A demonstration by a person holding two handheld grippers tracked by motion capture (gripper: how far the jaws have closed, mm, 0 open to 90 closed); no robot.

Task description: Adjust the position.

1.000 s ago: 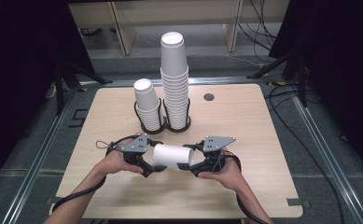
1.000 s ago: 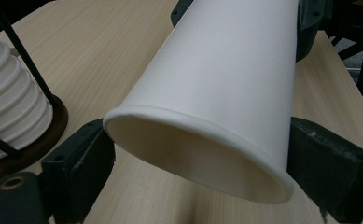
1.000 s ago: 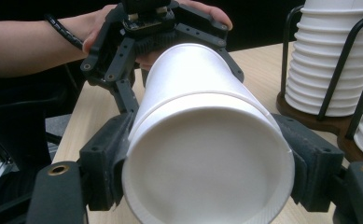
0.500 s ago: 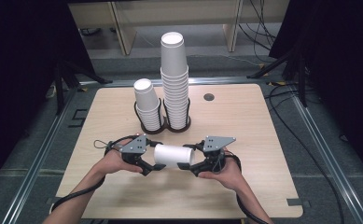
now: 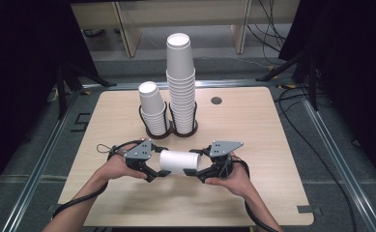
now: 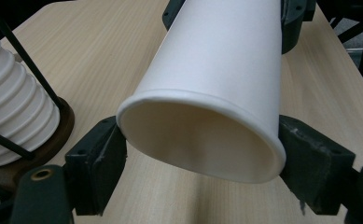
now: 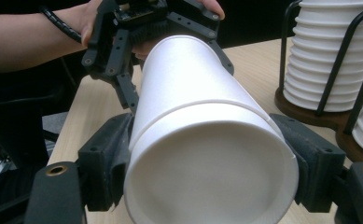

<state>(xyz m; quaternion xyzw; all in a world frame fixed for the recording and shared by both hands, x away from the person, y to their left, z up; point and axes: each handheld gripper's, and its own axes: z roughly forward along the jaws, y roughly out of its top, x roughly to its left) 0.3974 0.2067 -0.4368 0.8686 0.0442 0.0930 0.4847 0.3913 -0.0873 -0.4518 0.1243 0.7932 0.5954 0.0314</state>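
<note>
**White paper cup held sideways between two grippers**

White paper cup [image 5: 178, 161] lies on its side just above the table [image 5: 272, 145], near-centre, between both hands. Left gripper [image 5: 157, 170] has it at the left end, right gripper [image 5: 194, 170] at the right end.

Left gripper view: the cup's open mouth faces the cam, rim squeezed a bit oval, w/ a black jaw pressed to the rim on each side. Jaws have just been closing, cup between them, and now pinch the mouth end.

Right gripper view: the cup's closed base faces the cam, and both black jaws sit tight vs. the cup wall at the base end, so the right gripper is clamped on the cup too. A line runs round the wall partway along the cup; can't tell if it's one cup or two nested. The left gripper shows at the far end of the cup in that view, person's hand behind it.

High view: left hand [image 5: 115, 166] and right hand [image 5: 231, 176] wrap the gripper bodies, forearms coming in from the near edge, a cable trailing from each.

Farther back on the table, two wire holders stand touching side by side: short stack of cups [image 5: 152, 108] on the left, tall stack of cups [image 5: 180, 79] on the right. Both are well apart from the held cup. Small dark round hole [image 5: 216, 100] sits in the tabletop, right of the tall stack.
</note>
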